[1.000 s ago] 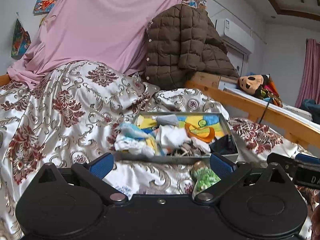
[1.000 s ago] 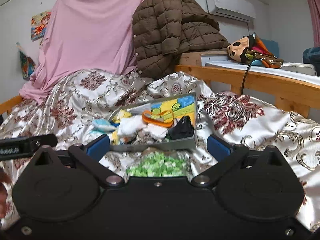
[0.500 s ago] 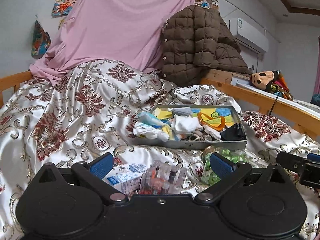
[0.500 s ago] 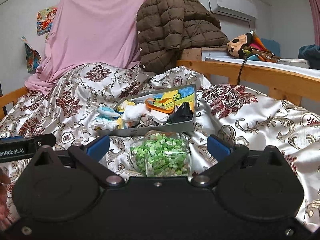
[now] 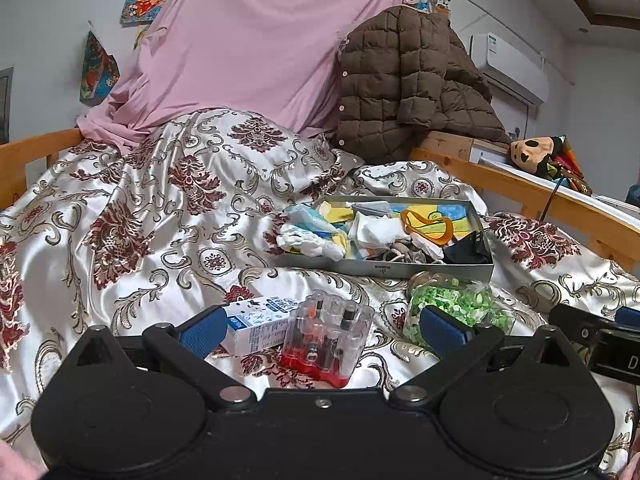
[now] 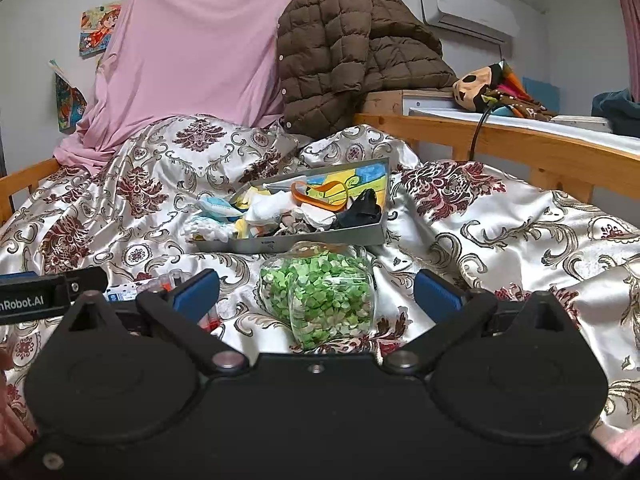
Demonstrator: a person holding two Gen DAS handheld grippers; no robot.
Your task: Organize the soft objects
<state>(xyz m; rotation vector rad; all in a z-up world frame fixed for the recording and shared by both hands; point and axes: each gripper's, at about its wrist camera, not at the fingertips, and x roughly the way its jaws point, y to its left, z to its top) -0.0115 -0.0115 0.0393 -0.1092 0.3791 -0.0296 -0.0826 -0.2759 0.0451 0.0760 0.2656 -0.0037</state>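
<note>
Room: bedroom, wooden-framed bed [image 5: 38, 148] against a wall hung with a pink sheet [image 5: 256, 40] and a brown quilted jacket [image 5: 408, 84]; air conditioner [image 6: 468, 10] high on the wall.
Surface: satin bedspread [image 5: 140, 208], cream with dark red damask, rumpled.
Tray: shallow grey metal tray [image 5: 400, 269] resting on the bedspread, crammed with soft pieces of cloth [image 5: 376, 232], an orange loop [image 5: 428, 224] and something black [image 5: 468, 250] at its right end.
Loose items: clear jar of green bits [image 6: 320, 292] lying on its side just before the tray; clear plastic case [image 5: 328, 340] with red base and a small white-and-blue carton [image 5: 260, 320] side by side, left of the jar.
Left hand-held gripper [image 5: 324, 322]: spread wide, empty, blue pads either side of the carton and case, not touching them.
Right hand-held gripper [image 6: 316, 290]: spread wide, empty, jar lying between its fingers in the right wrist view, contact not evident.
Key relation: tray straight ahead of both, beyond the loose items; long axis running left to right in the left view, skewed in the right; probably about equally near to each.
Step, as judged: approach, nothing gripped yet.
Risk, as judged: slippery satin and an overfull tray likely to let cloth spill.
</note>
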